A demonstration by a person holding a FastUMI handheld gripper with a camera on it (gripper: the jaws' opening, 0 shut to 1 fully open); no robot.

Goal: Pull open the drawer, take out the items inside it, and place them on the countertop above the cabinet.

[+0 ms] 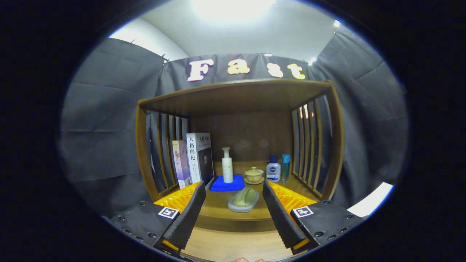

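the gripper point(233, 218) stands with its fingers spread wide apart, holding nothing, aimed into a wooden shelf unit point(236, 95) with slatted sides. between the fingers, on the countertop point(218, 209), lies a green brush on a pale base point(243, 199). beyond it sit a blue cloth point(218, 185) bearing a white pump bottle point(227, 165), a lidded cup on a saucer point(253, 175), two small bottles point(278, 169) and two upright books point(193, 160). the drawer cannot be made out.

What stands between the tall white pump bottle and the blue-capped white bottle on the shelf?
In the gripper view, a small lidded cup on a saucer stands between the pump bottle and the blue-capped bottle. The gripper is open, holding nothing.
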